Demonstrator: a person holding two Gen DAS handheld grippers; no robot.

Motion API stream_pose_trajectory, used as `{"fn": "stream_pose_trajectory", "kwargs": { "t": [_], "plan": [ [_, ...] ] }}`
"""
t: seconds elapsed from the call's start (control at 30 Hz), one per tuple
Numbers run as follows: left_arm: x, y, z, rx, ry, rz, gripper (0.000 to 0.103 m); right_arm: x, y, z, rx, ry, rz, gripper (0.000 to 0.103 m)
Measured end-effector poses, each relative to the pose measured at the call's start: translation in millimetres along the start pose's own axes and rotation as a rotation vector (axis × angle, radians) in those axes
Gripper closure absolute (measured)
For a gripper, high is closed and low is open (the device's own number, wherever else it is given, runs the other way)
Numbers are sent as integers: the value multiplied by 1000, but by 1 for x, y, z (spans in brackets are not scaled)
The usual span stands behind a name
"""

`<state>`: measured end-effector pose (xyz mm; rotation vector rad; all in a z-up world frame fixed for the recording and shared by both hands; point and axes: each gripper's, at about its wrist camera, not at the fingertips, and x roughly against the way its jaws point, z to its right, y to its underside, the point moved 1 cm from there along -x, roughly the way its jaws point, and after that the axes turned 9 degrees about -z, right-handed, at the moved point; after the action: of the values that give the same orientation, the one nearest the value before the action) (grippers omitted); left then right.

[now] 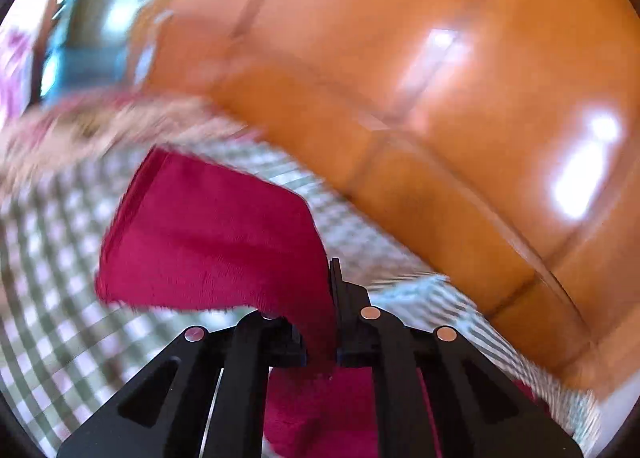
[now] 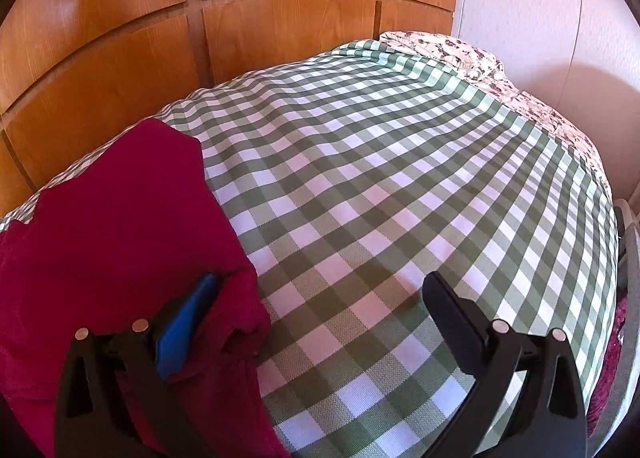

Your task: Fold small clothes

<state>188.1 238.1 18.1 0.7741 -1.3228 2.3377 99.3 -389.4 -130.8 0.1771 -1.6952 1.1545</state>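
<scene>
left gripper [image 1: 334, 298]: fingers together, clamped on an edge of the crimson garment [image 1: 216, 234], which is raised off the green checked cover [image 1: 48, 258] at centre frame; this view is blurred. right gripper [image 2: 320, 298]: fingers wide apart, nothing pinched; its blue-padded left finger [image 2: 188, 322] rests against a bunched fold of the same garment [image 2: 112, 218], lower left of frame. wooden panelling [image 2: 280, 18] runs along the top. floral fabric [image 2: 472, 54] sits upper right.

The garment [image 2: 112, 218] is crimson, at eight o'clock on a green-and-white checked bedcover [image 2: 380, 198]. At one o'clock lies white bedding with a dark floral print [image 2: 460, 50]; the wardrobe panels [image 2: 120, 38] are orange-brown wood.
</scene>
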Motion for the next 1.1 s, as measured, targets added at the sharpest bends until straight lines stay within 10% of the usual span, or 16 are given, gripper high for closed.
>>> {"fn": "stream_pose_trajectory", "kwargs": {
  "t": [0.37,0.73,0.9,1.1],
  "plan": [
    [2,98,206,-573,159,-60,96,0,1,1,-13,-19,-3,2],
    [-26,237,291,-854,219,-264,95,0,2,2,-26,-28,-3,2],
    [8,260,288,-940,348,-218,22,0,2,2,-26,-24,-2,2],
    [46,262,248,-1010,352,-123,22,0,1,1,-23,-18,-1,2]
  ]
}}
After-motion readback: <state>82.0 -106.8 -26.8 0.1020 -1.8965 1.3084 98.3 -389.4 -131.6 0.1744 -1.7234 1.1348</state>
